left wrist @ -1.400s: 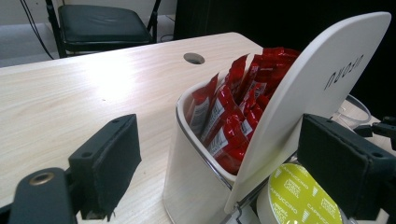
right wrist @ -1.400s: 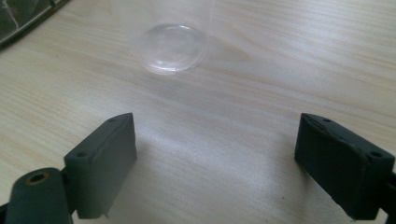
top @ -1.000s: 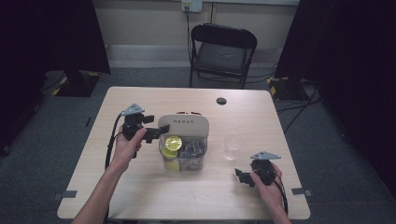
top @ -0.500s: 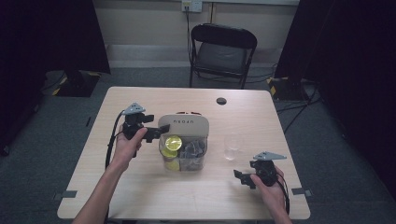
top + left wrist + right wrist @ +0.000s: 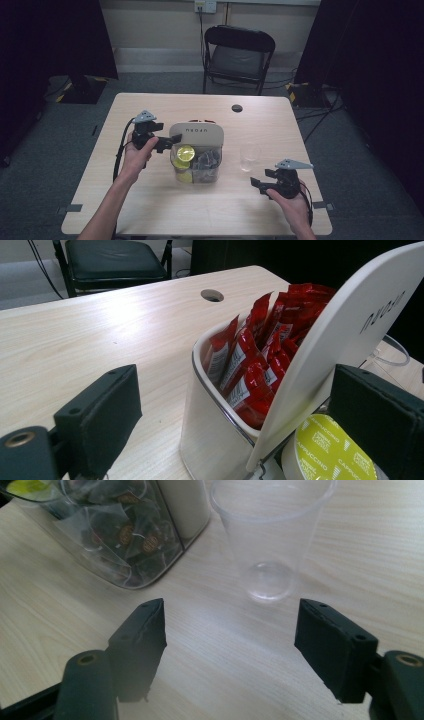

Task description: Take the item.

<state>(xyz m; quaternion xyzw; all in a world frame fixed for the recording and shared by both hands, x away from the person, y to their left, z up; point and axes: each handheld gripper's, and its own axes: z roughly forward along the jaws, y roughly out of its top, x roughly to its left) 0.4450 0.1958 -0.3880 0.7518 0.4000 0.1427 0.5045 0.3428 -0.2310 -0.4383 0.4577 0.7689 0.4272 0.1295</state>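
We work at a pale wooden counter (image 5: 150, 210) in a dark room. The organizer (image 5: 196, 155) stands mid-counter, red sachets (image 5: 260, 355) in its back compartment, a yellow capsule (image 5: 185, 152) and dark tea bags (image 5: 125, 535) in front. Nothing is out of it yet, and the clear cup (image 5: 249, 157) beside it stands empty, so we judge the work barely begun. Our left tongs (image 5: 172, 141) have just been opening around the organizer's white lid edge without pressing it. Our right tongs (image 5: 256, 183), just narrowing, gape empty before the cup.
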